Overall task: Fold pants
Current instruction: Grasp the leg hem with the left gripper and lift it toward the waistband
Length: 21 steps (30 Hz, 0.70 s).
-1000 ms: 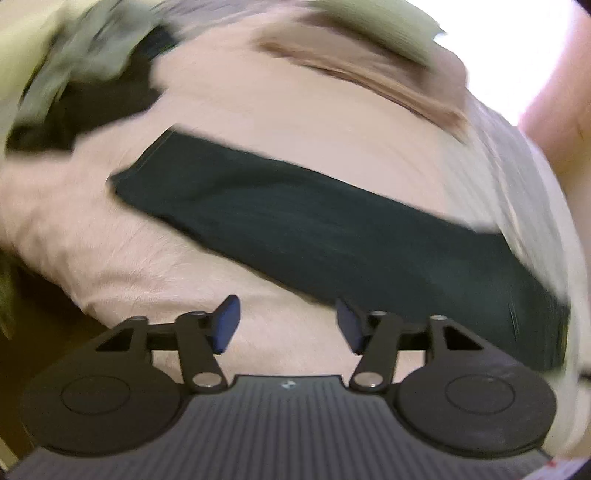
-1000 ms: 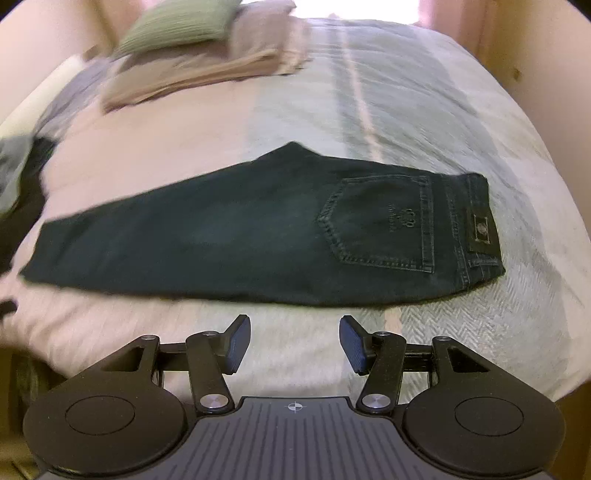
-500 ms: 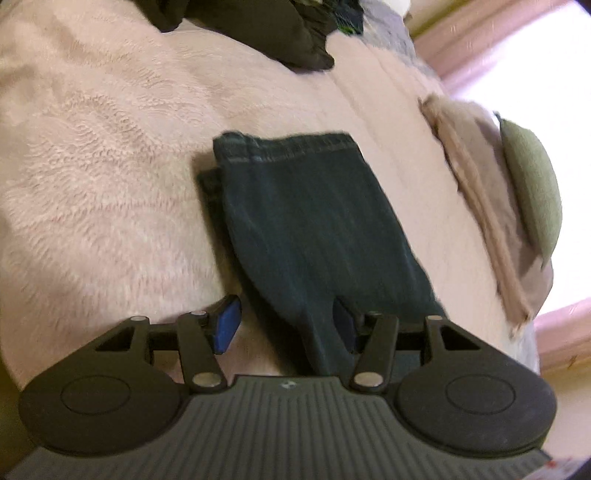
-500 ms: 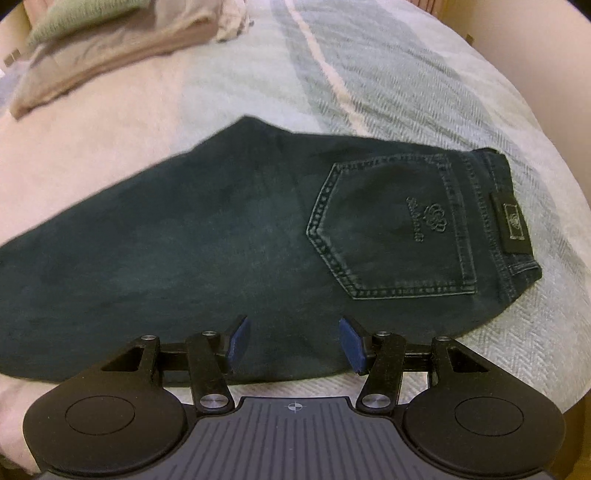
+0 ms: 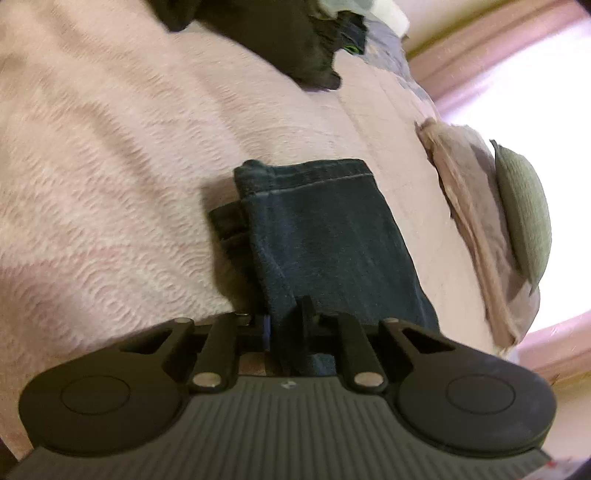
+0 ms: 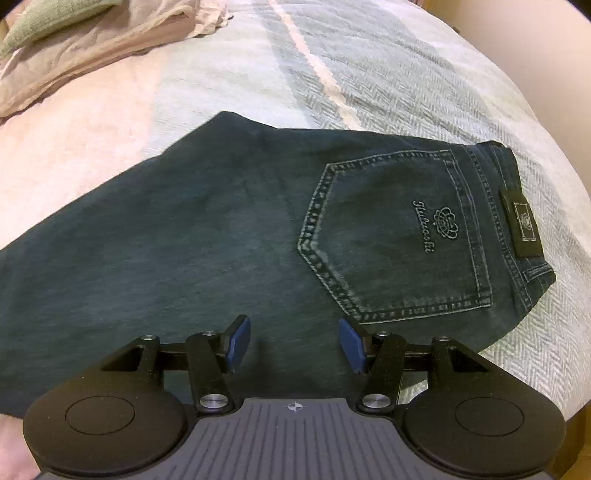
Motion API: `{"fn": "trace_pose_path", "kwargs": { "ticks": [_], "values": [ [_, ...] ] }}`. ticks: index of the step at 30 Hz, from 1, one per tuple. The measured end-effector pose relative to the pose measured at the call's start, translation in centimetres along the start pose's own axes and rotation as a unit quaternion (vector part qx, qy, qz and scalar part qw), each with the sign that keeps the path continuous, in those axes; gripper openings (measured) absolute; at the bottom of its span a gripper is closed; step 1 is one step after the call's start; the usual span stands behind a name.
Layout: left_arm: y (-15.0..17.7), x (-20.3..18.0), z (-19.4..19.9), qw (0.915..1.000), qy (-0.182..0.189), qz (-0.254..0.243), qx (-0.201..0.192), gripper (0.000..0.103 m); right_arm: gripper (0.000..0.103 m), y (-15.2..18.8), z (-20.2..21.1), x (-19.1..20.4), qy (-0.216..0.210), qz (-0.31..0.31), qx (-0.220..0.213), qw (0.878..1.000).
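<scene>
Pants lie flat on the bed. The left gripper has just closed, fingers pinching a leg's edge; the right gripper hovers half-open above the seat.

In the right wrist view we lose the pants past the 9 o'clock edge. The dark clothes at 12 o'clock are cut off and blurred. The left gripper hides the fabric beneath it.

Pants flat on bed; pillows behind.
</scene>
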State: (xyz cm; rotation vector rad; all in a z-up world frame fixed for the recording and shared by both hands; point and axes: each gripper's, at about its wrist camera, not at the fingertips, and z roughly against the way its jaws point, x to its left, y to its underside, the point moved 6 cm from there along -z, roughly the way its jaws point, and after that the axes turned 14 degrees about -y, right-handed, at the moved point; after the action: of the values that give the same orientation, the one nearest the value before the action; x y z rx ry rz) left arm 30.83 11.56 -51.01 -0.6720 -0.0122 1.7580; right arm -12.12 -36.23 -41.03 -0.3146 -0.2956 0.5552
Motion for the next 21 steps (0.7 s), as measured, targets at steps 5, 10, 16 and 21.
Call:
{"fn": "trace_pose_path", "kwargs": {
  "ticks": [5, 10, 16, 21],
  "values": [
    [0.1, -0.6, -0.3, 0.9998, -0.014, -0.015, -0.002, 0.017, 0.051, 0.0, -0.4, -1.3, -0.004, -0.01, 0.002, 1.0],
    [0.3, -1.9, 0.4, 0.9969, -0.035, -0.06, -0.036, 0.004, 0.051, 0.0, -0.3, -2.6, -0.003, -0.004, -0.001, 1.0],
    [1.6, -9.6, 5.3, 0.9562, -0.041, -0.252, -0.143, 0.003, 0.051, 0.0, 0.6, -5.5, 0.011, -0.007, -0.009, 1.0],
    [7.3, -20.6, 11.2, 0.8804, 0.058, -0.421, -0.21, 0.003, 0.051, 0.1, 2.3, -8.7, 0.022, -0.028, -0.023, 0.999]
  ]
}}
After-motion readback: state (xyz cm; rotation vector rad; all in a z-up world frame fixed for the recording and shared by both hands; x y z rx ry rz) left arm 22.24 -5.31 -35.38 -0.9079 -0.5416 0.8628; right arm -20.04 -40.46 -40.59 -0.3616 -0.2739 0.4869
